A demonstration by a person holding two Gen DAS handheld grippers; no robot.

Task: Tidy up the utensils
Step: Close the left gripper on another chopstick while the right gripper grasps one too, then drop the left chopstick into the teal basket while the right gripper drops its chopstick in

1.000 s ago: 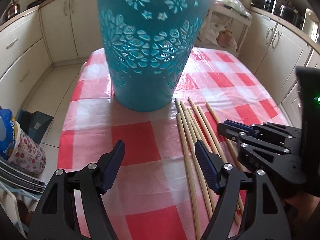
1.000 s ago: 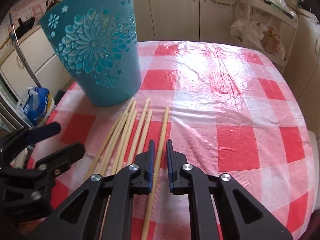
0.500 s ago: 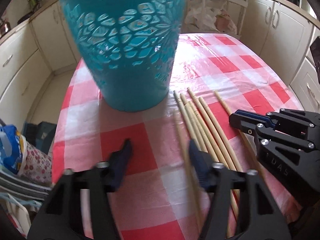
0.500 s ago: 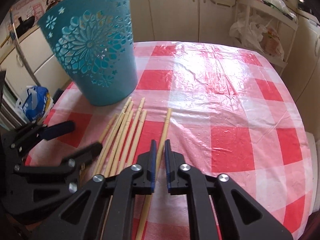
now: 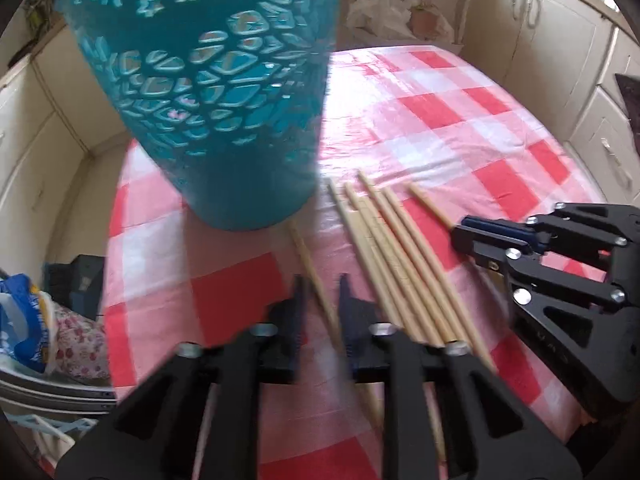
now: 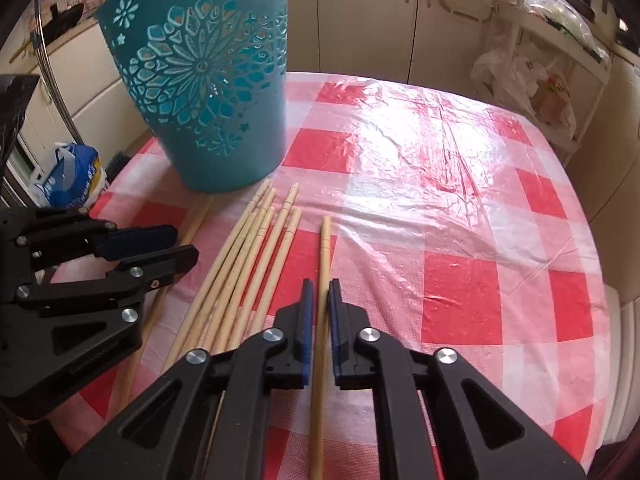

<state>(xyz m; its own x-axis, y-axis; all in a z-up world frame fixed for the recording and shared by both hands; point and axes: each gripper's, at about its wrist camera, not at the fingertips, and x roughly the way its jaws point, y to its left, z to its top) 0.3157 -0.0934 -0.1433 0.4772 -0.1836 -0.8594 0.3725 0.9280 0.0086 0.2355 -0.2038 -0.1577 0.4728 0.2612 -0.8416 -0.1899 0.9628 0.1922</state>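
Observation:
Several long wooden sticks (image 6: 248,264) lie side by side on the red-and-white checked tablecloth (image 6: 460,208), below a teal cut-out basket (image 6: 200,92). My right gripper (image 6: 319,308) is shut on the rightmost stick (image 6: 325,248), set apart from the bundle. My left gripper (image 5: 322,312) has its jaws closed around the leftmost stick (image 5: 310,264), which lies apart from the bundle (image 5: 396,248). The basket (image 5: 216,100) stands upright just ahead of it. Each gripper shows in the other's view: the right gripper (image 5: 476,246) and the left gripper (image 6: 176,246).
Cream kitchen cabinets (image 6: 360,12) surround the table. A white shelf with plastic bags (image 6: 532,76) stands at the far right. A blue bag (image 6: 68,176) and floral bag (image 5: 76,332) sit on the floor left of the table. The table's left edge is close to my left gripper.
My left gripper moved forward and right, then closed from wide open onto the leftmost stick, pulling it apart from the bundle. My right gripper stayed shut on its stick.

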